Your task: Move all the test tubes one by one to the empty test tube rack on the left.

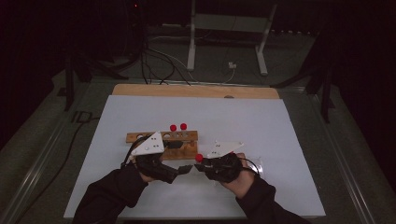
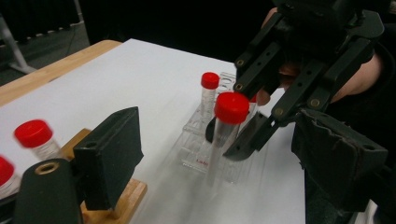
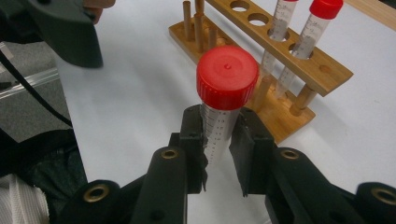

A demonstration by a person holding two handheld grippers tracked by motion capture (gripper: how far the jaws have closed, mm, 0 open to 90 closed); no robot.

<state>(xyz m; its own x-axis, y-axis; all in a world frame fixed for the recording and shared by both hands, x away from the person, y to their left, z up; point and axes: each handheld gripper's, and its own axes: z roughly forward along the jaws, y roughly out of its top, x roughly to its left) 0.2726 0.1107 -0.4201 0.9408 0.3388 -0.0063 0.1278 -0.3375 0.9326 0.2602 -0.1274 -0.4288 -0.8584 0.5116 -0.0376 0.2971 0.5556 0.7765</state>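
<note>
Right gripper (image 3: 219, 144) clamped on red-capped tube (image 3: 223, 100), upright, just in front of wooden rack (image 3: 299, 63). Left gripper (image 2: 210, 158) apart, nothing between, seemingly just beside tube.

Both forearms in dark sleeves enter from bottom edge of high view, angled inward toward each other.

Left black two-jaw gripper (image 1: 186, 169) with grey three-cornered plate on top, held low, tips pointing toward other gripper; jaws apart, nothing between pads.

Right black two-jaw gripper (image 3: 218, 140) faces left one, tips near but apart; jaws clamped on clear red-capped plastic tube (image 3: 223, 100), tube upright between pads.
</note>
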